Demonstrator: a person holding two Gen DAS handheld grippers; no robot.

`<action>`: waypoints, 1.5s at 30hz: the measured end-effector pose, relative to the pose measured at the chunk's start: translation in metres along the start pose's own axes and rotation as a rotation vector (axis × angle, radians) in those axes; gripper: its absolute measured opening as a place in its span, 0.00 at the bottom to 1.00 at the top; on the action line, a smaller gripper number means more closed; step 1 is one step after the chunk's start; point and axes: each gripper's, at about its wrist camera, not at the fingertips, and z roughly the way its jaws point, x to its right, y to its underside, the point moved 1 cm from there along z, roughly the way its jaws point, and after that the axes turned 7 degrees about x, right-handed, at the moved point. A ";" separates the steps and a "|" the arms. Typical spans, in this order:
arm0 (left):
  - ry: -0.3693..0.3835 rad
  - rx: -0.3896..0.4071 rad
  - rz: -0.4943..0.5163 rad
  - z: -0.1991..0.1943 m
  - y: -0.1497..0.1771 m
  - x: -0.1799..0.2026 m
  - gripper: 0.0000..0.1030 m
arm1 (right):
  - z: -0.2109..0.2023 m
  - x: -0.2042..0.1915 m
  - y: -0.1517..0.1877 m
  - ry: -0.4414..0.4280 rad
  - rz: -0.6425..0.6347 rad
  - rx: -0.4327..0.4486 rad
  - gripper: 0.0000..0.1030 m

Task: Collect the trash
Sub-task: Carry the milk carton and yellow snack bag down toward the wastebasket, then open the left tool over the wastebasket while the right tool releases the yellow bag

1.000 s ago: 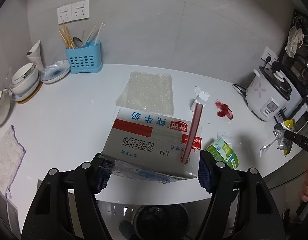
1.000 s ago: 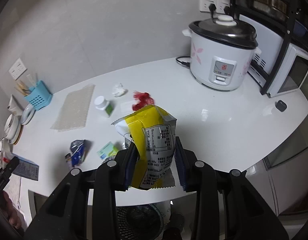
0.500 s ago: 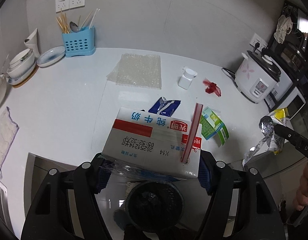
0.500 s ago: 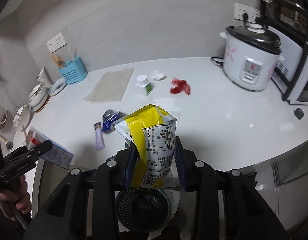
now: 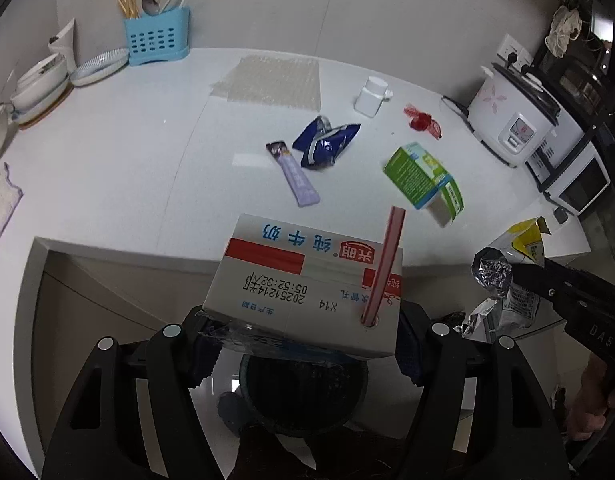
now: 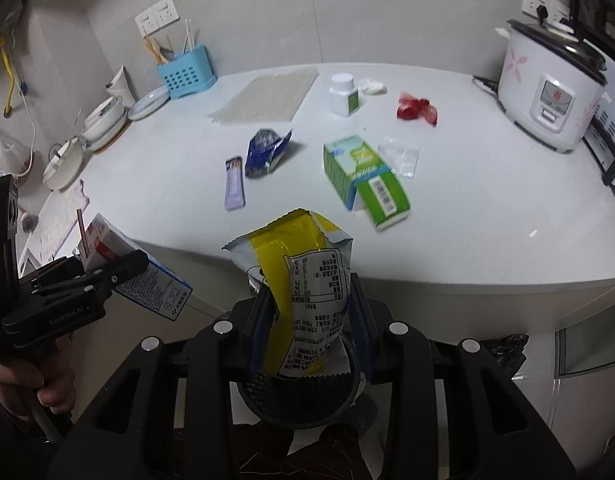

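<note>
My left gripper [image 5: 303,344] is shut on a white milk carton [image 5: 307,280] with a red straw [image 5: 383,264]. It hangs off the counter edge, above a black mesh bin [image 5: 303,392] on the floor. My right gripper [image 6: 311,320] is shut on a yellow and silver snack bag [image 6: 303,280], also over the black mesh bin [image 6: 303,404]. On the counter lie a green box [image 6: 363,176], a blue wrapper [image 6: 265,152], a purple sachet [image 6: 233,184], a red scrap [image 6: 417,110], a white bottle [image 6: 343,94] and a clear plastic piece [image 6: 399,156].
A rice cooker [image 6: 551,84] and a microwave [image 5: 575,172] stand at the right. A blue utensil holder [image 5: 155,36], bowls [image 5: 39,88] and a plate [image 5: 99,68] sit at the back left. A bubble-wrap sheet [image 5: 271,82] lies mid-counter. A hand [image 6: 39,380] holds the left gripper's handle.
Both grippers have drawn back from the counter and sunk, each with its trash. The bin below has come into view under both, and more of the counter's litter now shows.
</note>
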 end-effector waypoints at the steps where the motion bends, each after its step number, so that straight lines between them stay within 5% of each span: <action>1: -0.001 -0.016 -0.006 0.005 0.008 -0.003 0.66 | 0.005 -0.001 0.006 0.000 -0.004 -0.009 0.33; 11: -0.020 -0.181 -0.025 0.070 0.088 -0.027 0.66 | 0.076 -0.005 0.076 0.000 -0.050 -0.118 0.33; 28: -0.055 -0.308 0.007 0.189 0.177 -0.051 0.66 | 0.205 0.020 0.168 0.030 0.024 -0.219 0.33; 40: -0.021 -0.326 0.032 0.219 0.194 -0.038 0.68 | 0.217 0.018 0.194 0.052 0.034 -0.257 0.33; 45: -0.024 -0.307 0.035 0.213 0.197 -0.043 0.80 | 0.214 0.016 0.194 0.055 0.023 -0.262 0.35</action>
